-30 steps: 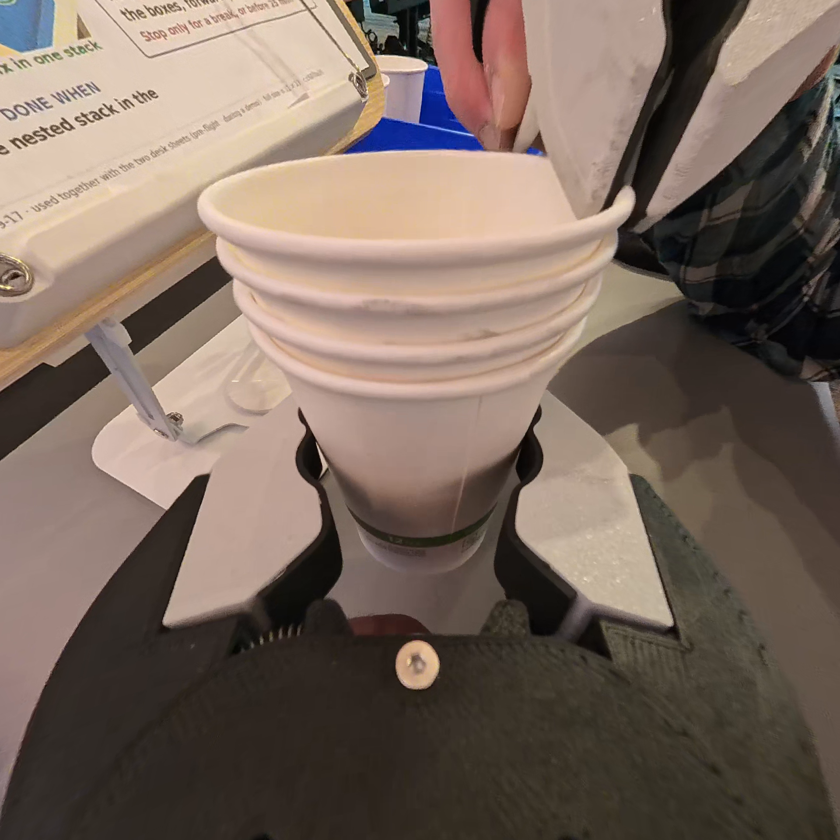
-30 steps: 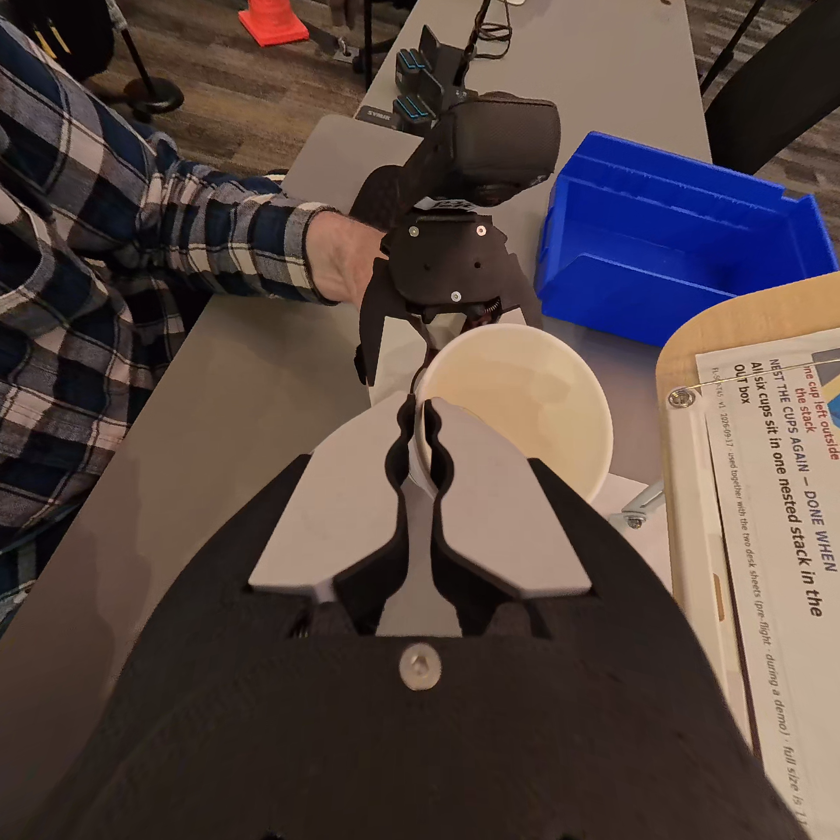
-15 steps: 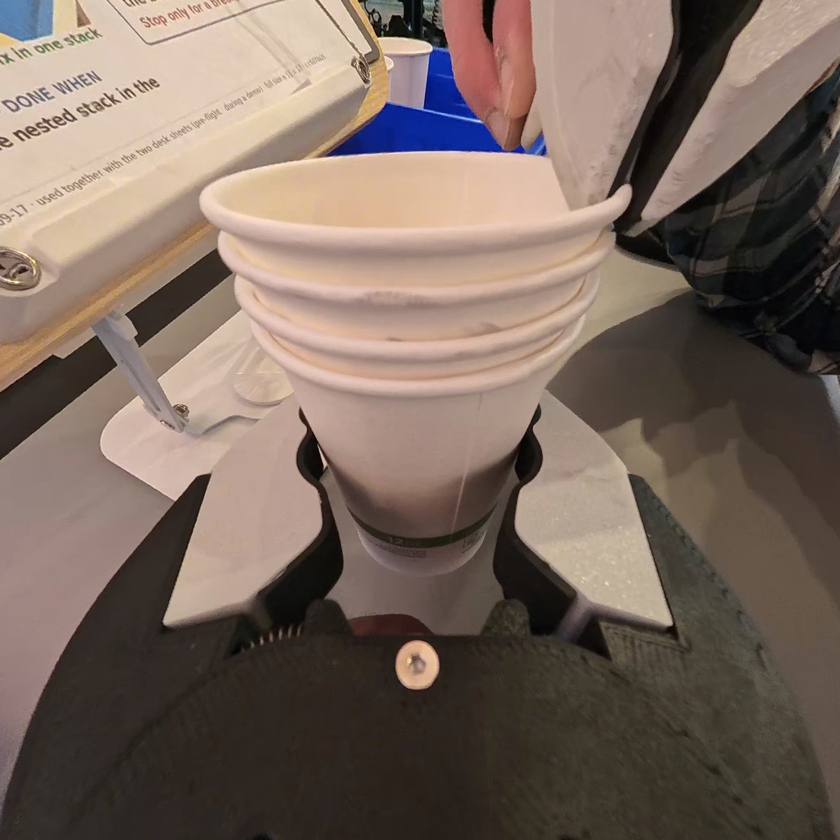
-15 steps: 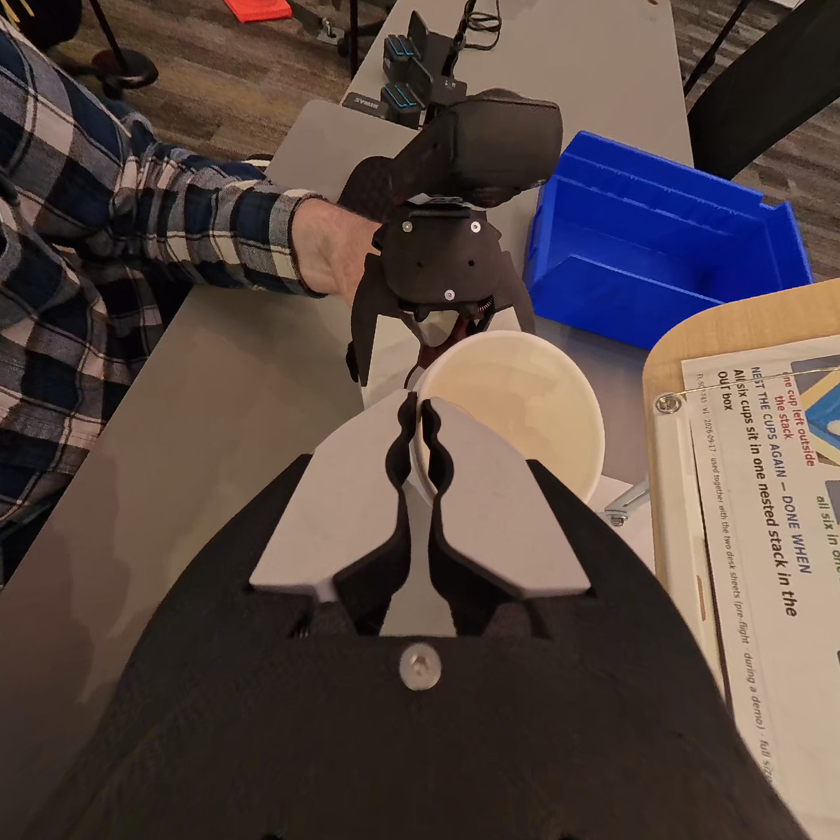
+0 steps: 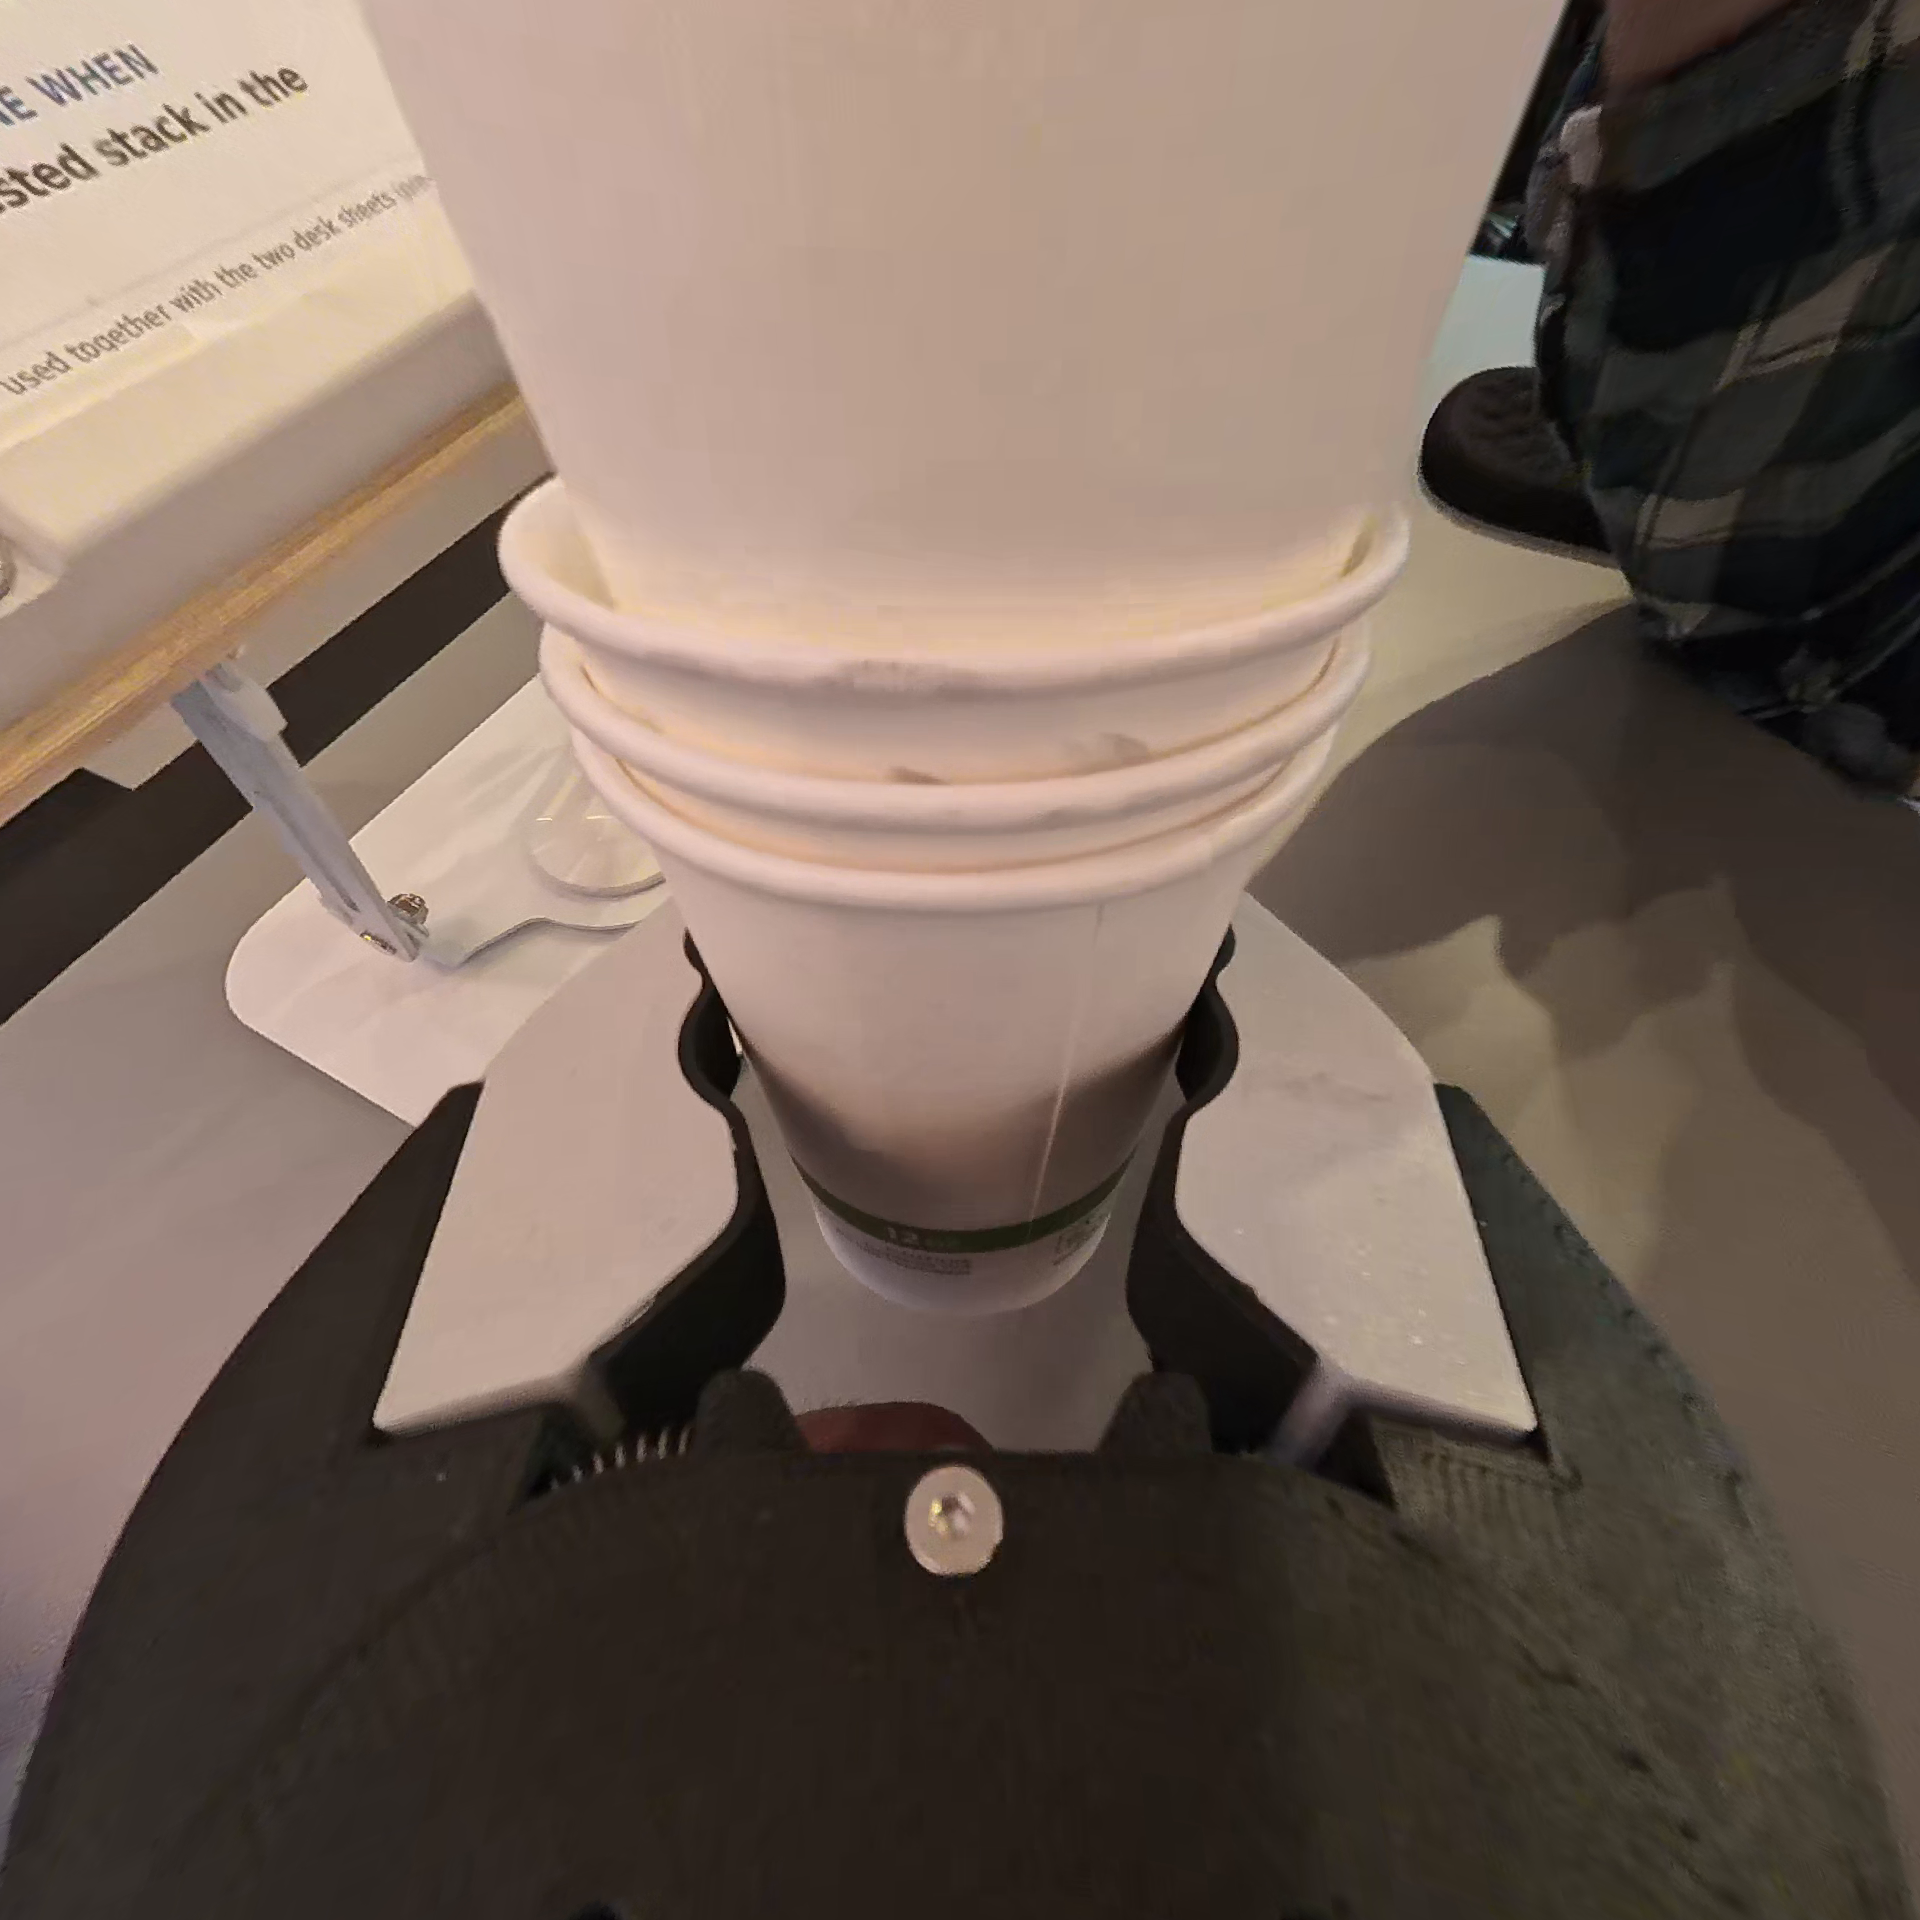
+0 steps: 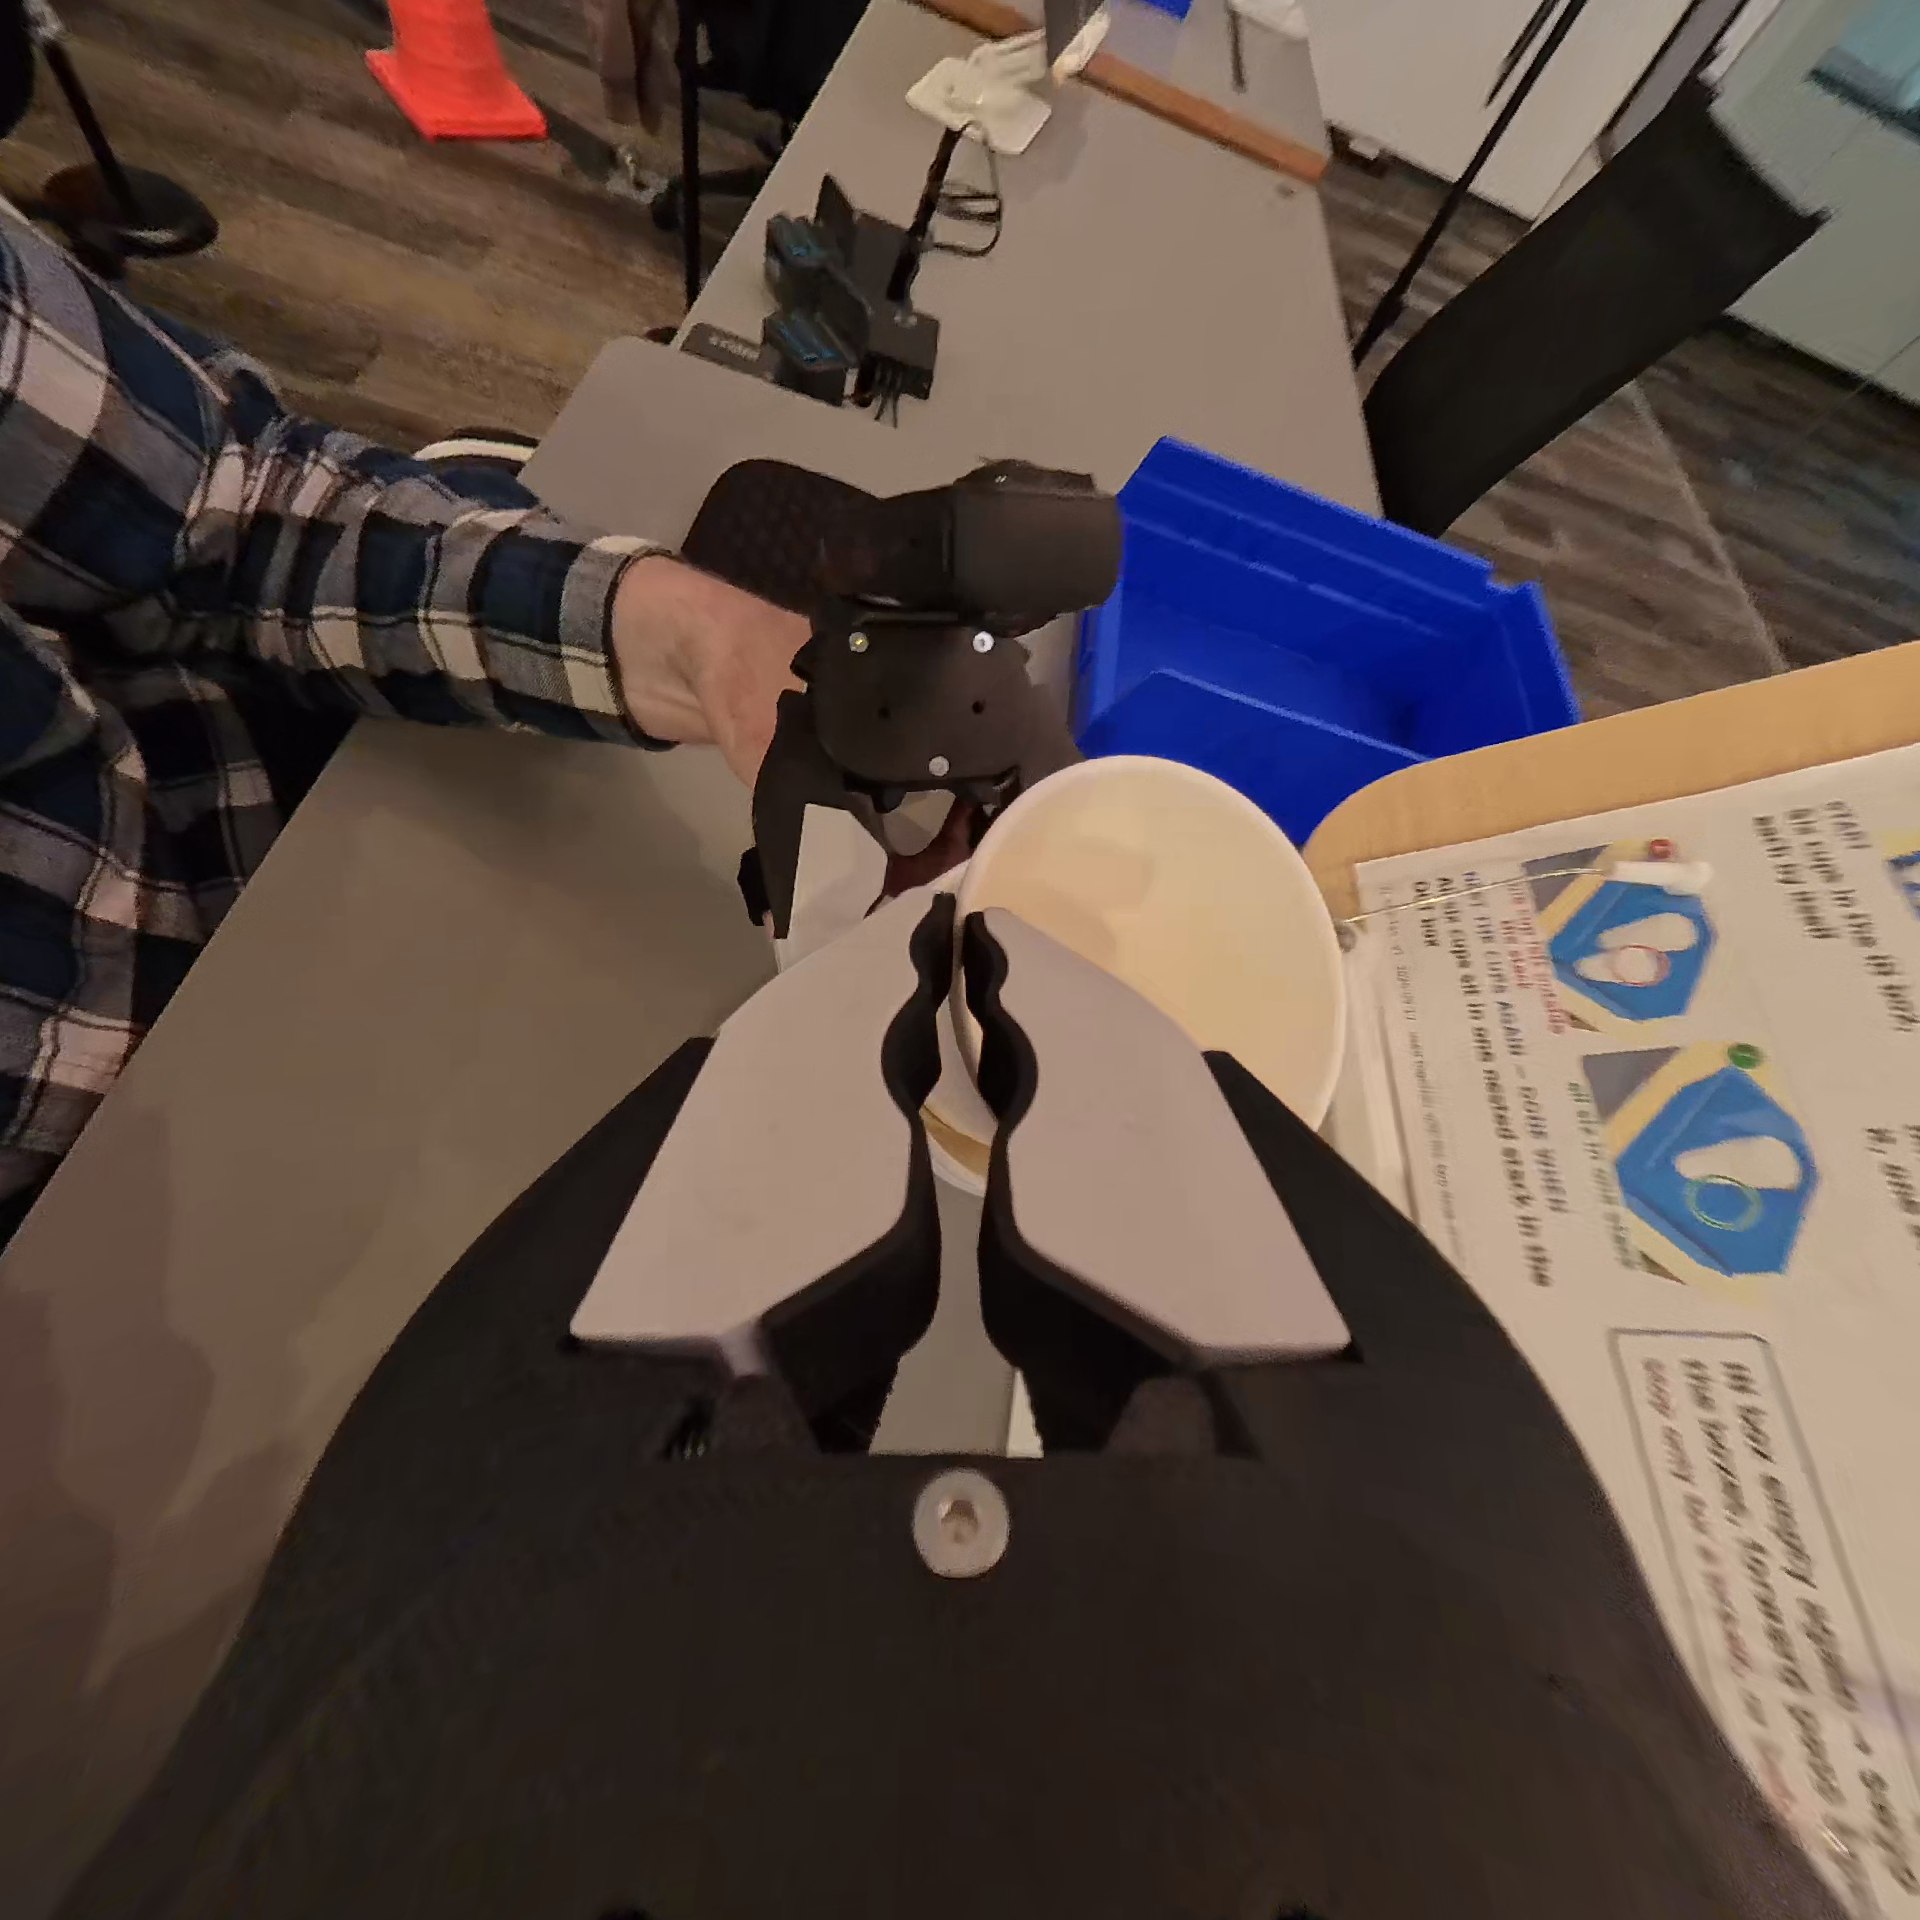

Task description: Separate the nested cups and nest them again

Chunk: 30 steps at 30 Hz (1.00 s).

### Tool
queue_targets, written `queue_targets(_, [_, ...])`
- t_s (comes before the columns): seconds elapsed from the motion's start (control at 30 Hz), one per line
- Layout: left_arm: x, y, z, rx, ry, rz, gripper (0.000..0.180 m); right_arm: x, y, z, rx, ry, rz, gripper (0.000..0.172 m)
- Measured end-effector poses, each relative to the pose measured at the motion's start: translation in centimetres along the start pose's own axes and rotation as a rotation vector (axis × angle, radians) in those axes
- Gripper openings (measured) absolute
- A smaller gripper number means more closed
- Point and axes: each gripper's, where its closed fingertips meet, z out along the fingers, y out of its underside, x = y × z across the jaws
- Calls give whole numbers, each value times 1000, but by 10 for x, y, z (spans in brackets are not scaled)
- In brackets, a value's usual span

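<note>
Here, in the left wrist view, we saw the top cup [image 5: 935, 260] risen partway out of the nested stack [image 5: 951, 790], which our left gripper [image 5: 956, 1029] clamped wide around the base. In the right wrist view, our right gripper [image 6: 958, 971] pinched that cup's [image 6: 1153, 935] rim nearly closed, so separation had begun.

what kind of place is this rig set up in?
Likely a lab or demo workspace, not a home: long grey folding tables, a tilted instruction board beside a blue parts bin, and an orange traffic cone on the floor.
</note>
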Motion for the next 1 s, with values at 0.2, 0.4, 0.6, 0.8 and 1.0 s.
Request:
queue_targets(0.2, [-5, -4, -7, 21, -17, -12, 85, 23, -31, -69, 119, 243, -53, 2])
queue_targets(0.4, [-5, -5, -6, 26, -18, -18, 86, 72, 8, -195, -60, 728, -17, 2])
queue_targets(0.6, [-6, -2, -2, 19, -14, -30, 86, 109, 120, -289, -382, 1005, 263, 3])
queue_targets(0.8, [-5, 0, 0, 11, -10, -34, 86, 123, 219, -295, -598, 938, 484, 3])
queue_targets(1.0, [-5, 1, 0, 8, -6, -35, 86, 124, 283, -275, -691, 803, 626, 3])
